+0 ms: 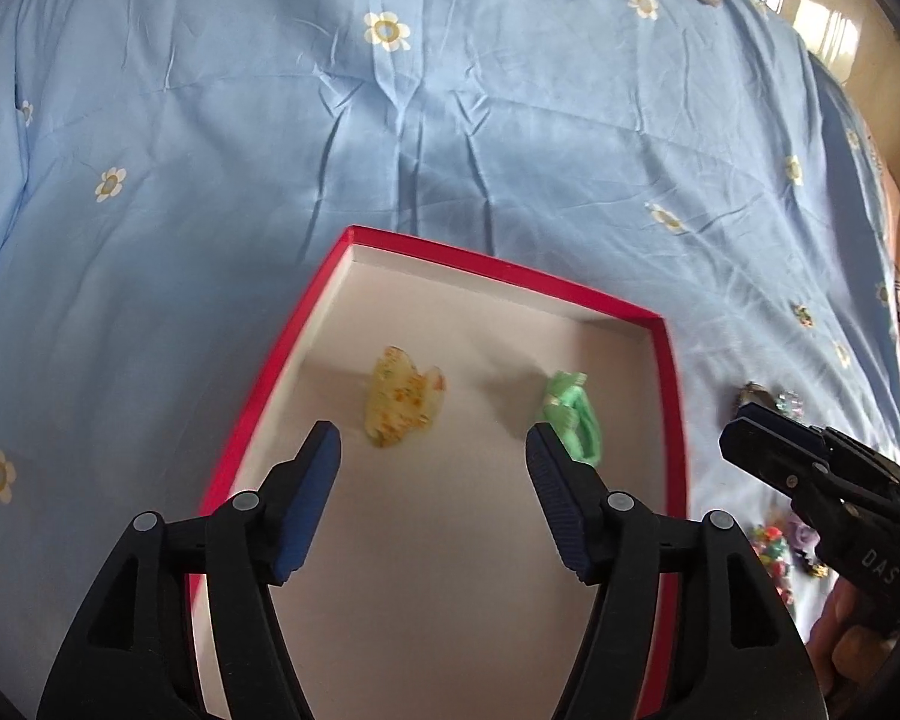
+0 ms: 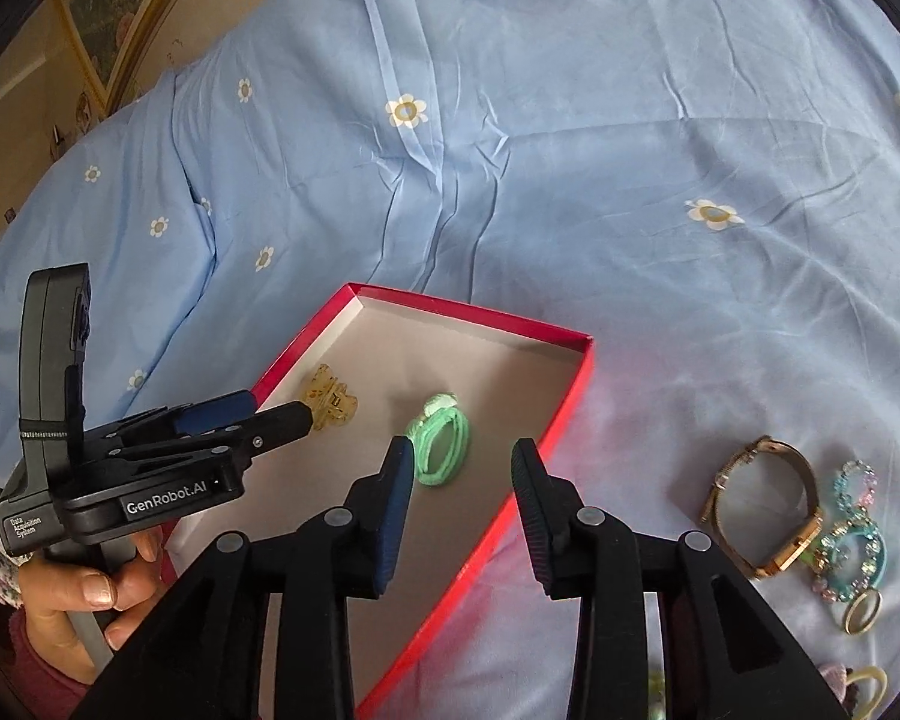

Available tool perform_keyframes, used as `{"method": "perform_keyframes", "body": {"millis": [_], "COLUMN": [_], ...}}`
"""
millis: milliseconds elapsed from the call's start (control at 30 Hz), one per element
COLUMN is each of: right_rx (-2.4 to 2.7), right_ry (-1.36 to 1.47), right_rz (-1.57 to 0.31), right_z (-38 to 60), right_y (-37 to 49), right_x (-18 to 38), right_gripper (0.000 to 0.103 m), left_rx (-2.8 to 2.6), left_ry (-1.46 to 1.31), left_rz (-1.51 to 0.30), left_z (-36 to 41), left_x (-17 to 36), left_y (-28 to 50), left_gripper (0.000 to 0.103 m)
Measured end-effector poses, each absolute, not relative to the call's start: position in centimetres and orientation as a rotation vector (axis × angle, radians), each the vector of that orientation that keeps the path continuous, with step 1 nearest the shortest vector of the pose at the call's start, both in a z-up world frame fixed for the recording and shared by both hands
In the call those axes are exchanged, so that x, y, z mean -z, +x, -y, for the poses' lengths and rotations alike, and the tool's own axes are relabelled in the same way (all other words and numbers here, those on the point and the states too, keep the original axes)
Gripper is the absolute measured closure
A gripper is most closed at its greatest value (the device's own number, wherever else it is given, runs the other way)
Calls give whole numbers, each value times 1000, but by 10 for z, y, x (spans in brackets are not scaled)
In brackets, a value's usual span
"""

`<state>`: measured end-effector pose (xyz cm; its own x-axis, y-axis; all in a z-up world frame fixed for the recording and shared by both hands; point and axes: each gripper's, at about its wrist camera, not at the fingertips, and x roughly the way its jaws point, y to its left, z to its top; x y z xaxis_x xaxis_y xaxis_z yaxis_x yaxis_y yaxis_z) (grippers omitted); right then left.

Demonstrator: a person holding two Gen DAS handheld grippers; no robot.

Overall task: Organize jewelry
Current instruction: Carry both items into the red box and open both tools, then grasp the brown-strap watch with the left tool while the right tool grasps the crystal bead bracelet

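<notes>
A red box (image 1: 270, 360) with a white inside lies on the blue flowered sheet. In it rest a yellow speckled hair claw (image 1: 399, 396) and a green hair tie (image 1: 573, 414), apart from each other. My left gripper (image 1: 432, 441) hangs over the box, open, with nothing between its fingers. From the right wrist view, the left gripper (image 2: 282, 408) has its tips just beside the hair claw (image 2: 333, 399). My right gripper (image 2: 463, 453) is open above the box's right wall (image 2: 558, 420), with the green hair tie (image 2: 441, 444) lying free below its left finger.
On the sheet right of the box lie a gold watch (image 2: 762, 504), beaded bracelets (image 2: 852, 528) and a ring (image 2: 862, 611). A person's hand (image 2: 90, 594) holds the left gripper's handle. The wrinkled sheet (image 1: 450, 120) stretches beyond the box.
</notes>
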<state>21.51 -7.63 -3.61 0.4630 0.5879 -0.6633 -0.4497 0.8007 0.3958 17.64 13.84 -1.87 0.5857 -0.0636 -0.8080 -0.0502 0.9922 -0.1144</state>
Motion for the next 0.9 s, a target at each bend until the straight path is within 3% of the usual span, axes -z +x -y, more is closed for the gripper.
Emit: {"method": "perform_keyframes", "body": {"millis": [900], "right_rx": [-361], "right_ry": [279], "right_rz": [-875], "right_z": [237], "right_y": [173], "right_x": [49], "right_gripper": [63], "left_rx": [200], "left_ry": [-82], "left_rz": [-969], "left_z": [-32], "left_x": [14], "left_y": [155], "left_gripper": [38]}}
